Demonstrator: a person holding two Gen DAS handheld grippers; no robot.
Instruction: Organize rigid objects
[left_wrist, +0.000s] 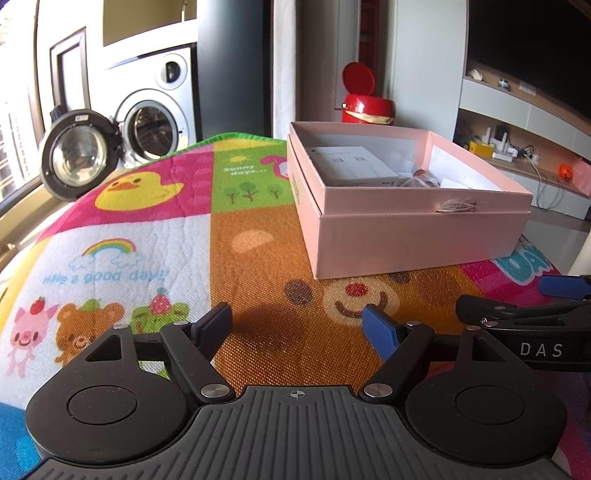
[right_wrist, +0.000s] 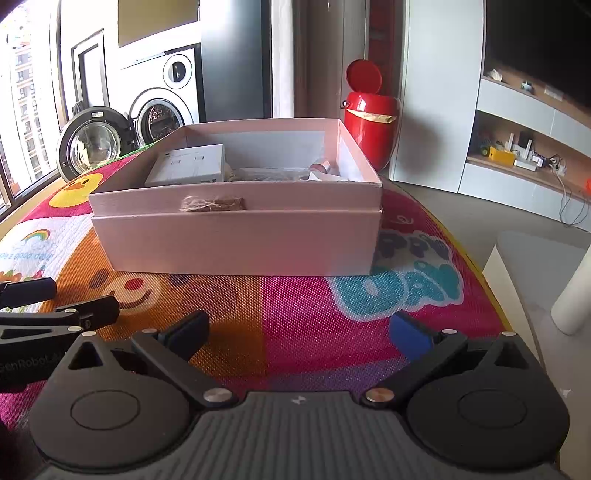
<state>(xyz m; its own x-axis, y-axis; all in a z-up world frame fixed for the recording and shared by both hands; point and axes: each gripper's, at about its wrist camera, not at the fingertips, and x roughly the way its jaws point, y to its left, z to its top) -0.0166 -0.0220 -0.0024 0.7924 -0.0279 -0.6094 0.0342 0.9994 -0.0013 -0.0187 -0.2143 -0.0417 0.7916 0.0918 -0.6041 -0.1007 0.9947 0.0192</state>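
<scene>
Two grippers, left gripper (left_wrist: 299, 321) and right gripper (right_wrist: 299, 328), hover with jaws apart and empty; pink box (right_wrist: 236, 236) lies ahead on the tabletop (right_wrist: 295, 314), long axis crosswise, squarer to the right.

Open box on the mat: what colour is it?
Pale pink, the box shows best in the right wrist view.

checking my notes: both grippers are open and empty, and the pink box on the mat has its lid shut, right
Not quite: the pink box is open, no lid on top; the right wrist view shows a white carton inside. The left gripper and right gripper are open and empty.
</scene>
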